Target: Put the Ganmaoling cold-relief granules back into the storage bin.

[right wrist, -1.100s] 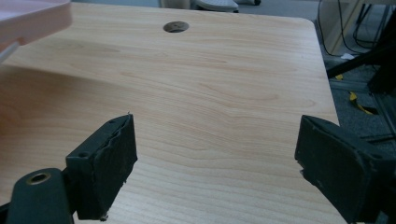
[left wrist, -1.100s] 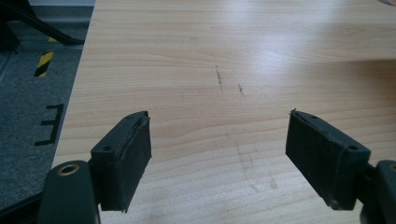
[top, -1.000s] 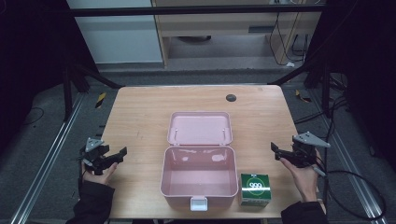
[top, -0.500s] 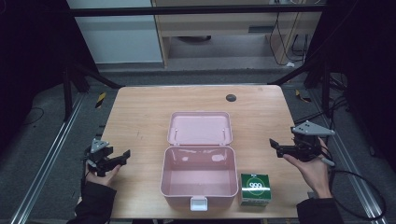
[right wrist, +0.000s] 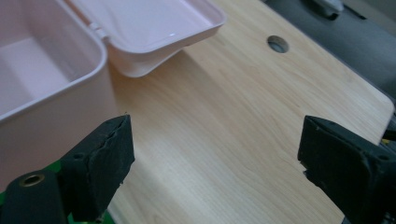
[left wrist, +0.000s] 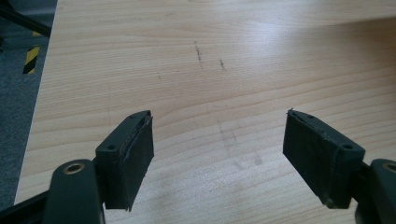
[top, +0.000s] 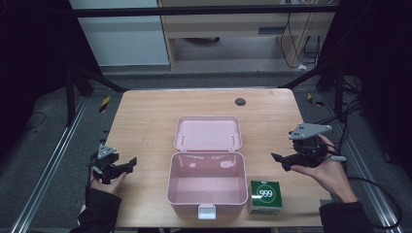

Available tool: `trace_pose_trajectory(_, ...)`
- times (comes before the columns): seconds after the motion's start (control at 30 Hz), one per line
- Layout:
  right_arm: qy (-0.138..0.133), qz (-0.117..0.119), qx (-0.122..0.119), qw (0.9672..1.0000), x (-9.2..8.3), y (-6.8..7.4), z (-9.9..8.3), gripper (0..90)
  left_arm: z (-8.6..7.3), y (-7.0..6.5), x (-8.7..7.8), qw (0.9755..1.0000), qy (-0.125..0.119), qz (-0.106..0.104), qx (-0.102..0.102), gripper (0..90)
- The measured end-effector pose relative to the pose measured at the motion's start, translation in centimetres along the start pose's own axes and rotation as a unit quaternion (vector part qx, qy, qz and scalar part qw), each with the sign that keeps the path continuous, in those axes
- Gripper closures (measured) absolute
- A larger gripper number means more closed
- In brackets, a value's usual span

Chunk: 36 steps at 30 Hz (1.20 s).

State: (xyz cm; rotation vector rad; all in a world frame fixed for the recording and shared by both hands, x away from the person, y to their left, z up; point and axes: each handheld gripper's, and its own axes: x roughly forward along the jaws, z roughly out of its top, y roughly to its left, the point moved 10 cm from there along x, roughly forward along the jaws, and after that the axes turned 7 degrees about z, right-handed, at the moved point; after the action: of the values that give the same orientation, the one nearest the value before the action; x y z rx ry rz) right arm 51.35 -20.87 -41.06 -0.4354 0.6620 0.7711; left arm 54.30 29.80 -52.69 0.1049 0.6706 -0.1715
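I've got the left gripper low at the table's left edge, jaws spread wide with bare wood between the pads — it holds nothing. Its jaws were closing a little within the last second, with nothing between them.

Right gripper sits off the right side of the box, held above the table in the hand, tips pointing toward the box. Jaws apart here too — its own view shows only tabletop between the pads, so no grip on anything.

Pink box is centre-front of the table, open, lid laid back flat behind it, inside empty as far as I see. White latch at the front wall.

Green carton marked 999 stands just beside the box's right front corner, between the box and the right hand, near the gripper but not touching it.

Dark round hole in the tabletop at the far side, well apart from everything.
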Motion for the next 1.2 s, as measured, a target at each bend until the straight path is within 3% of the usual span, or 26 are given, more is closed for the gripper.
trace_pose_trajectory(0.13, 0.029, 0.015, -0.034, 0.9989, 0.0, 1.1, 0.1, 10.7, -0.1, -0.1, 0.1, 1.0000, 0.003, 0.001, 0.005, 23.7)
trace_pose_trajectory(0.23, 0.040, 0.025, -0.047, 0.9978, 0.1, 1.7, 0.1, 10.6, -0.1, -0.1, 0.1, 1.0000, 0.004, 0.001, 0.006, 23.7)
trace_pose_trajectory(0.33, 0.063, 0.047, -0.073, 0.9942, 0.1, 2.8, -0.1, 10.0, -0.1, -0.1, 0.1, 1.0000, 0.005, 0.001, 0.008, 23.6)
trace_pose_trajectory(0.47, 0.079, 0.060, -0.087, 0.9913, 0.1, 3.5, -0.2, 9.4, -0.1, -0.2, 0.1, 0.9999, 0.005, 0.001, 0.010, 23.6)
trace_pose_trajectory(0.53, 0.094, 0.070, -0.102, 0.9878, 0.3, 4.1, -0.5, 8.7, -0.2, -0.2, 0.1, 0.9999, 0.007, 0.002, 0.012, 23.6)
trace_pose_trajectory(0.8, 0.127, 0.099, -0.125, 0.9791, 0.5, 5.6, -1.4, 6.5, -0.2, -0.3, 0.2, 0.9999, 0.008, 0.002, 0.014, 23.5)
trace_pose_trajectory(0.97, 0.141, 0.106, -0.130, 0.9758, 0.5, 6.0, -1.8, 5.9, -0.2, -0.3, 0.2, 0.9998, 0.009, 0.003, 0.018, 23.5)
trace_pose_trajectory(1.2, 0.172, 0.119, -0.145, 0.9671, 1.3, 7.1, -3.1, 5.1, -0.2, -0.4, 0.2, 0.9998, 0.010, 0.003, 0.020, 23.5)
